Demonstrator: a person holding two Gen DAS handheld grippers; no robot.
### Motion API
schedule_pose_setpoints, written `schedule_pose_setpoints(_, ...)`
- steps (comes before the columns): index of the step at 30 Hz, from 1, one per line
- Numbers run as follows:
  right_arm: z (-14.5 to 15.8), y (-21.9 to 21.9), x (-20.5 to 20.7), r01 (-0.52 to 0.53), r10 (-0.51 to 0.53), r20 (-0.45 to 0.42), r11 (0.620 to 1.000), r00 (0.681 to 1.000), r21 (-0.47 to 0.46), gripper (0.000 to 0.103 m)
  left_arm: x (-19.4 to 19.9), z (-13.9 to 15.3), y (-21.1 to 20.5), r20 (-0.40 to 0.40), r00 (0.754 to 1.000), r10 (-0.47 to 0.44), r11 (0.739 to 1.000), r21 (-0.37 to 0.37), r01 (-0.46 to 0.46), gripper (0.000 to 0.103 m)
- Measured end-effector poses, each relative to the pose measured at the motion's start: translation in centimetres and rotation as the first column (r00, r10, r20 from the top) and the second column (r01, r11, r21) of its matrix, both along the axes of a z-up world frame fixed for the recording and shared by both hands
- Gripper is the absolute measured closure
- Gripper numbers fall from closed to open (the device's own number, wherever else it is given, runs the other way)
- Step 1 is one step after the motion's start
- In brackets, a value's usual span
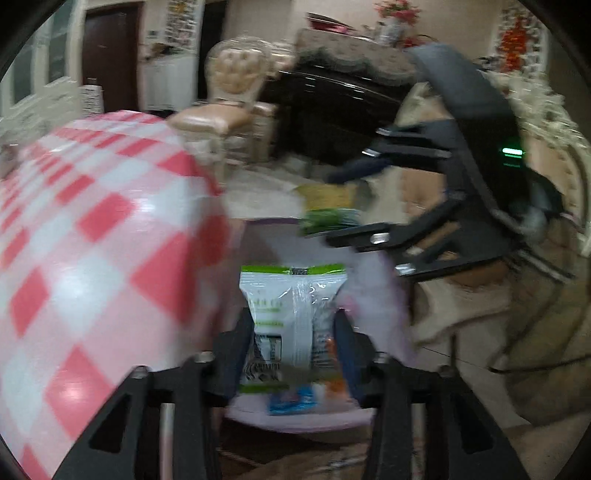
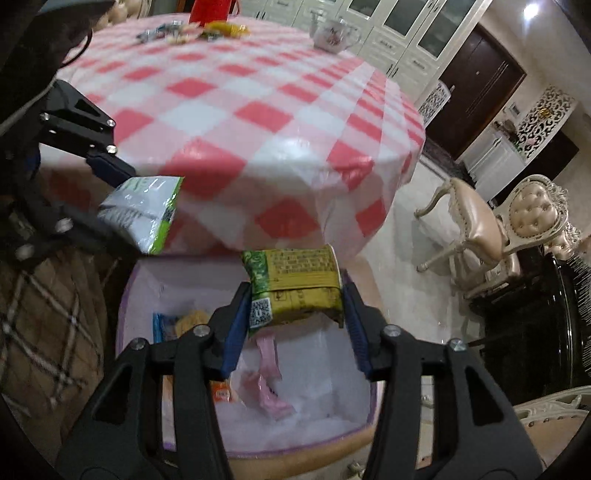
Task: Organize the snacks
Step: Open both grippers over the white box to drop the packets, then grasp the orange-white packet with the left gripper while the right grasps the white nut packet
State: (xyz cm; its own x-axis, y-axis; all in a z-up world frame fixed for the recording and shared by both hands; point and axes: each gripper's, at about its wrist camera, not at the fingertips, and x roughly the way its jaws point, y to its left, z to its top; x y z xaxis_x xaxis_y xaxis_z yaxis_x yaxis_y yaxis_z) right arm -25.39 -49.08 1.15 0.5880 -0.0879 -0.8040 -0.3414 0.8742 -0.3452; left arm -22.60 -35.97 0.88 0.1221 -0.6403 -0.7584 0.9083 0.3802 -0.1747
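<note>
My left gripper [image 1: 293, 325] is shut on a white and green snack packet [image 1: 291, 325], held above the open pink-lined storage box [image 1: 376, 280]. That packet also shows in the right wrist view [image 2: 144, 210], with the left gripper [image 2: 110, 192] at the left. My right gripper [image 2: 295, 306] is shut on a green and yellow snack packet [image 2: 295, 284], held over the same box [image 2: 332, 354]. In the left wrist view the right gripper [image 1: 332, 206] holds that packet [image 1: 328, 208] beyond mine. Several snacks [image 2: 266, 373] lie in the box.
A round table with a pink checked cloth [image 2: 236, 110] stands right behind the box. More snacks [image 2: 192, 29] and a cup [image 2: 332, 33] sit on its far side. Cream chairs [image 2: 491, 229] stand to the right, a dark cabinet [image 2: 535, 314] beyond.
</note>
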Motion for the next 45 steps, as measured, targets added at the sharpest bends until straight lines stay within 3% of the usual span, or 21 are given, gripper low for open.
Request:
schedule_pose_setpoints(1, -0.3, -0.2, 0.0, 0.013, -0.013, -0.014, 1.0, 1.0, -0.026, 0.034, -0.5, 0.1, 0.0, 0.004, 1.0, -0.015, 1.0, -0.013, 0.015, 0.031)
schedule_pose_setpoints(2, -0.5, -0.6, 0.0, 0.034, -0.035, -0.016, 0.998, 0.999, -0.052, 0.033, -0.8, 0.2, 0.1, 0.02, 1.0, -0.019, 1.0, -0.025, 0.019, 0.026)
schedule_pose_setpoints(5, 0.3, -2.0, -0.2, 0.108, -0.107, 0.01, 0.992, 0.994, -0.067, 0.032, -0.9, 1.0, 0.9, 0.075, 0.997, -0.004, 0.999, -0.041, 0.007, 0.026)
schedule_pose_setpoints(8, 2.4, -2.3, 0.1, 0.149, -0.145, 0.096, 0.988, 0.985, -0.032, 0.03, 0.9, 2.2, 3.2, 0.091, 0.992, 0.09, 0.992, -0.091, -0.082, 0.026)
schedule_pose_setpoints(11, 4.5, -0.4, 0.8, 0.106, -0.113, 0.203, 0.993, 0.973, 0.044, 0.028, 3.4, 3.4, 6.6, 0.108, 0.969, 0.222, 0.969, -0.135, -0.208, 0.026)
schedule_pose_setpoints(14, 6.2, 2.8, 2.4, 0.008, -0.06, 0.3, 0.985, 0.952, 0.17, 0.019, 6.3, 4.3, 10.1, 0.118, 0.927, 0.355, 0.929, -0.154, -0.336, 0.025)
schedule_pose_setpoints(17, 6.8, 7.2, 5.9, -0.06, -0.039, 0.321, 0.954, 0.946, 0.293, 0.015, 9.8, 4.6, 15.1, 0.119, 0.846, 0.52, 0.851, -0.157, -0.501, 0.023)
schedule_pose_setpoints(19, 6.8, 10.6, 8.9, -0.089, -0.022, 0.289, 0.926, 0.957, 0.366, 0.015, 12.2, 4.4, 19.1, 0.111, 0.774, 0.623, 0.781, -0.146, -0.608, 0.022)
schedule_pose_setpoints(23, 5.5, 16.8, 15.7, -0.093, 0.024, 0.149, 0.873, 0.989, 0.479, 0.015, 16.6, 3.6, 28.0, 0.088, 0.586, 0.805, 0.593, -0.108, -0.798, 0.022)
schedule_pose_setpoints(25, 4.7, 19.6, 18.7, -0.098, 0.053, 0.101, 0.85, 0.994, 0.518, 0.015, 18.6, 3.5, 32.6, 0.077, 0.469, 0.88, 0.475, -0.112, -0.873, 0.021)
schedule_pose_setpoints(26, 4.3, 21.2, 20.3, -0.098, 0.068, 0.076, 0.841, 0.995, 0.532, 0.015, 19.1, 3.6, 34.2, 0.075, 0.429, 0.9, 0.436, -0.11, -0.893, 0.019)
schedule_pose_setpoints(27, 3.8, 22.6, 21.6, -0.098, 0.079, 0.058, 0.837, 0.995, 0.539, 0.015, 20.2, 3.5, 36.6, 0.07, 0.375, 0.925, 0.38, -0.109, -0.918, 0.019)
schedule_pose_setpoints(29, 2.7, 26.1, 24.7, -0.117, 0.125, 0.021, 0.84, 0.992, 0.53, 0.015, 21.8, 3.4, 39.2, 0.072, 0.324, 0.943, 0.331, -0.107, -0.938, 0.019)
schedule_pose_setpoints(30, 2.2, 27.9, 26.2, -0.132, 0.148, 0.009, 0.844, 0.989, 0.52, 0.015, 22.5, 3.3, 40.9, 0.069, 0.287, 0.955, 0.294, -0.114, -0.949, 0.019)
schedule_pose_setpoints(31, 2.0, 29.0, 27.2, -0.137, 0.157, 0.004, 0.848, 0.988, 0.512, 0.015, 22.8, 3.3, 42.2, 0.055, 0.27, 0.961, 0.275, -0.132, -0.952, 0.019)
schedule_pose_setpoints(33, 1.2, 31.8, 30.1, -0.146, 0.174, -0.013, 0.864, 0.985, 0.482, 0.015, 23.4, 3.1, 43.9, 0.017, 0.256, 0.966, 0.256, -0.16, -0.953, 0.019)
schedule_pose_setpoints(35, 0.3, 34.1, 32.5, -0.157, 0.196, -0.036, 0.873, 0.98, 0.461, 0.015, 23.9, 2.5, 45.0, -0.036, 0.264, 0.964, 0.256, -0.149, -0.955, 0.019)
schedule_pose_setpoints(36, 0.1, 34.9, 33.6, -0.16, 0.201, -0.043, 0.877, 0.979, 0.452, 0.015, 24.4, 2.4, 45.1, -0.053, 0.279, 0.959, 0.269, -0.15, -0.951, 0.019)
schedule_pose_setpoints(38, -0.3, 36.5, 35.4, -0.164, 0.205, -0.053, 0.891, 0.977, 0.423, 0.015, 25.3, 2.5, 44.8, -0.031, 0.287, 0.957, 0.28, -0.146, -0.949, 0.019)
schedule_pose_setpoints(42, -0.8, 39.7, 38.1, -0.201, 0.23, -0.038, 0.908, 0.972, 0.367, 0.014, 28.3, 2.0, 43.4, 0.014, 0.338, 0.941, 0.337, -0.086, -0.937, 0.019)
schedule_pose_setpoints(45, -0.6, 41.0, 38.9, -0.236, 0.261, -0.023, 0.906, 0.965, 0.351, 0.014, 30.3, 1.5, 42.9, 0.042, 0.344, 0.938, 0.346, -0.052, -0.937, 0.019)
